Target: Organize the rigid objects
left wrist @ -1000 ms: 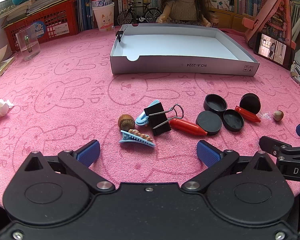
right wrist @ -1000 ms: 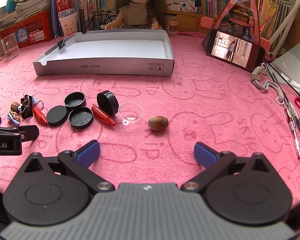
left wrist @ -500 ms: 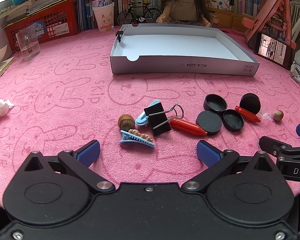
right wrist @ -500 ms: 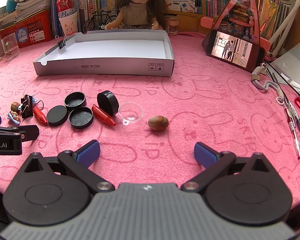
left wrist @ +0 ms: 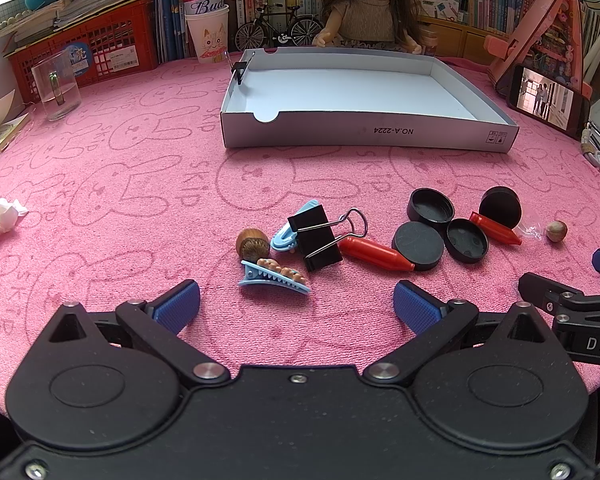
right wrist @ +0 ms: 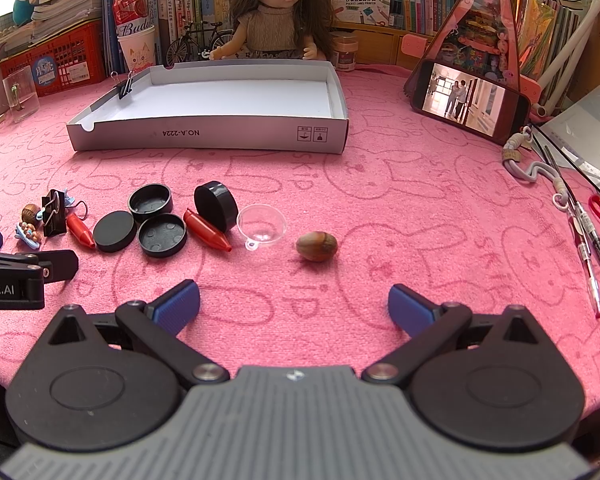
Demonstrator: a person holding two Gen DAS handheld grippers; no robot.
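Observation:
A white cardboard tray (left wrist: 372,136) (right wrist: 220,136) stands empty at the back. Small objects lie on the pink cloth: a black binder clip (left wrist: 318,236), a blue hair clip (left wrist: 274,276), an acorn (left wrist: 253,242), two red crayon-like sticks (left wrist: 374,254) (right wrist: 206,234), several black caps (left wrist: 418,244) (right wrist: 162,236), a clear plastic dome (right wrist: 262,226) and a brown nut (right wrist: 317,245). My left gripper (left wrist: 296,306) is open and empty, just short of the hair clip. My right gripper (right wrist: 294,306) is open and empty, just short of the brown nut.
A doll (right wrist: 280,20), toy bicycle (left wrist: 278,32), can on a paper cup (left wrist: 206,20), red basket (left wrist: 84,48) and glass (left wrist: 56,88) line the back. A phone (right wrist: 472,102) leans at right, with pens (right wrist: 584,240) and scissors. A crumpled tissue (left wrist: 0,218) lies left.

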